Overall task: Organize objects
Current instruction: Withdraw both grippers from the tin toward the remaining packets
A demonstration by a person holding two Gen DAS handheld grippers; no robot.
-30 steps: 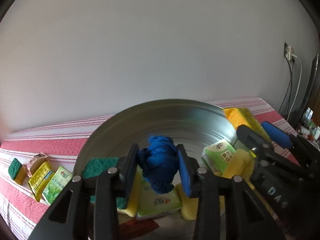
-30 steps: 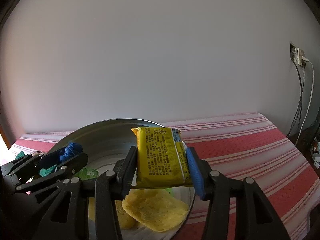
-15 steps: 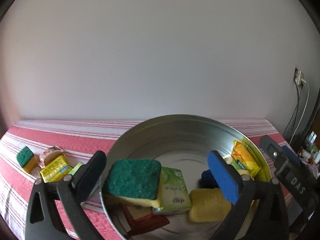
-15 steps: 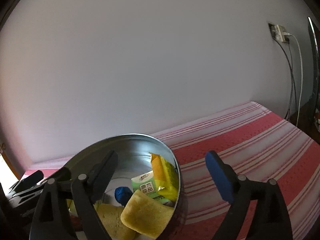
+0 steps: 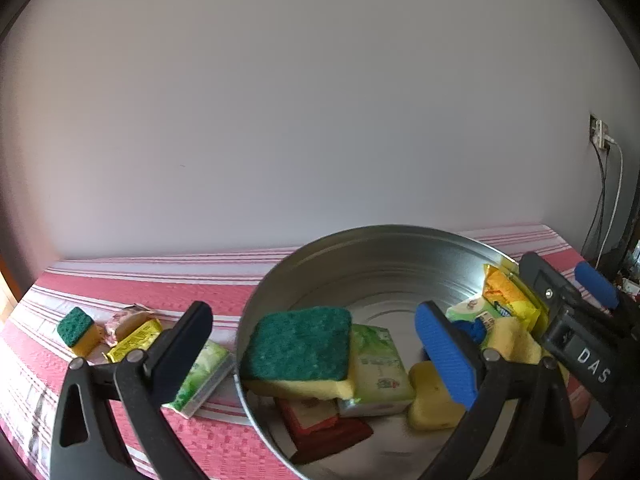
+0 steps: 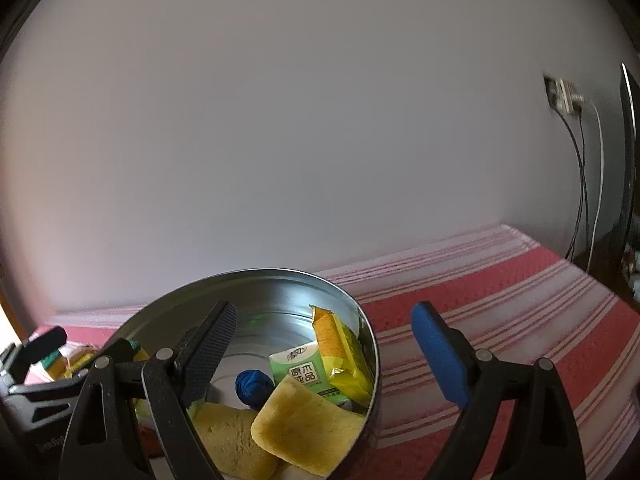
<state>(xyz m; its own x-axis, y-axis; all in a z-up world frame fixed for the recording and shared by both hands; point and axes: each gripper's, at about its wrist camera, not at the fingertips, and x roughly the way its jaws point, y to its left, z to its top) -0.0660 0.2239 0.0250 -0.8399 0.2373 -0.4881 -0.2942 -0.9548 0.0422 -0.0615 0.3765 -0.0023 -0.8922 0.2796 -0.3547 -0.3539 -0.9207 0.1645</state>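
Note:
A round metal tin stands on the striped cloth. In it lie a green-topped sponge, a green tissue pack, a yellow sponge, a red packet, a blue cloth ball and a yellow packet that leans on the right wall. My left gripper hangs open over the tin's near left rim, holding nothing. My right gripper is open and empty above the tin's right side. Both are also seen side-on: the right gripper and the left gripper.
On the red and white striped cloth, left of the tin, lie a small green and yellow sponge, a pink wrapped snack, a yellow packet and a green tissue pack. A wall socket with cables is at the far right.
Both grippers have opened. The blue cloth ball left my left gripper and the yellow packet left my right one; both now lie in the tin. The left gripper drew back a little.

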